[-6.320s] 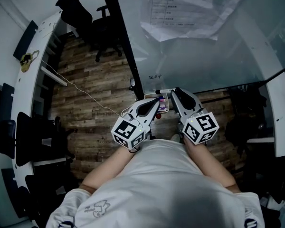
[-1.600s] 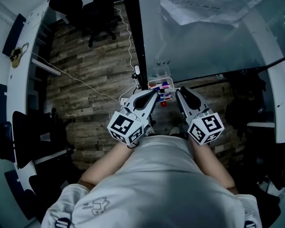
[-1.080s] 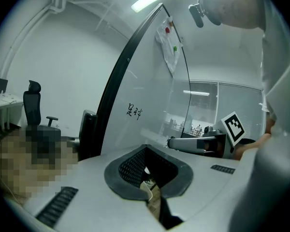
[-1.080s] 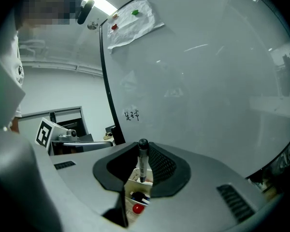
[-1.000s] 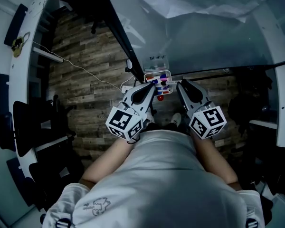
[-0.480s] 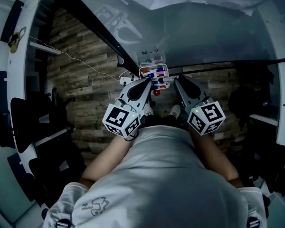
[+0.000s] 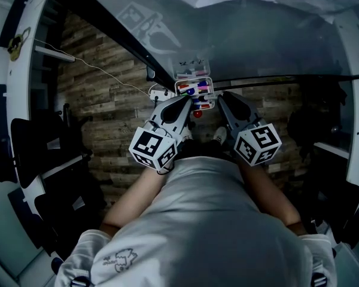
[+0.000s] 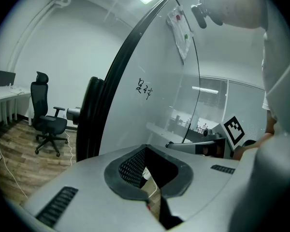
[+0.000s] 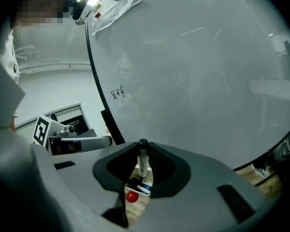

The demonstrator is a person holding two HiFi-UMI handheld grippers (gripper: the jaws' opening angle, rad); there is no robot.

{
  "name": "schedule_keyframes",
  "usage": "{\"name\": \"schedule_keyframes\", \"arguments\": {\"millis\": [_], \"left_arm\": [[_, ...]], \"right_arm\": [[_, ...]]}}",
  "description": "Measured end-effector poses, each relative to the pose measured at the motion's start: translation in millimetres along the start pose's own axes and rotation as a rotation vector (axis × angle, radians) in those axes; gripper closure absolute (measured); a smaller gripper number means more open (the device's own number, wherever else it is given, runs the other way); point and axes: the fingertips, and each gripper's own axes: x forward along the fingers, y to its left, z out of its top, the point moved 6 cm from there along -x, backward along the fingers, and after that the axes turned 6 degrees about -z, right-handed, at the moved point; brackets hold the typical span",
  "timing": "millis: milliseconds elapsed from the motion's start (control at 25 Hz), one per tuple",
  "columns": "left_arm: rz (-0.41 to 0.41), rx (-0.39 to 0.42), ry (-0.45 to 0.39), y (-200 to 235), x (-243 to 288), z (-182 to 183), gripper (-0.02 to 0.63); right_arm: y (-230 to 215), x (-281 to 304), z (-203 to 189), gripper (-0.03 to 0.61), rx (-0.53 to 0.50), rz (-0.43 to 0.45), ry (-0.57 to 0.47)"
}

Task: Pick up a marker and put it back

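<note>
right gripper (image 9: 143,151): jaws clamped on a marker (image 9: 143,162). the marker stands upright between the jaw tips, dark cap at the top, level with the tips, and pale barrel running down through the gap between the pads. its lower end points at the tray (image 9: 137,187) below; contact with the tray cannot be told

left gripper (image 8: 146,151): jaw tips together, nothing between them. only floor shows through the gap behind the tips

head view: both grippers are held side by side in front of the person, left gripper (image 7: 188,99) and right gripper (image 7: 221,96) pointing at the tray (image 7: 194,80). the tray sits at the lower edge of the whiteboard (image 7: 269,46) and holds more markers with blue, red and purple caps. the tips of both grippers lie just beside the tray, one at each lower corner. a small red ball (image 7: 198,113) shows between the two grippers, just below the tray; the right gripper view shows it under the tray (image 9: 131,196)

the held marker is too small to make out in the head view
</note>
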Motion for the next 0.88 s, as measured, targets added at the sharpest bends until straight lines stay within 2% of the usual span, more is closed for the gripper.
{"name": "schedule_keyframes", "arguments": {"millis": [880], "left_arm": [[0.01,-0.049,0.024,9,5,-17,0.609]], "right_arm": [[-8,19,-22,0.503,0.006,-0.003,0.078]]}}
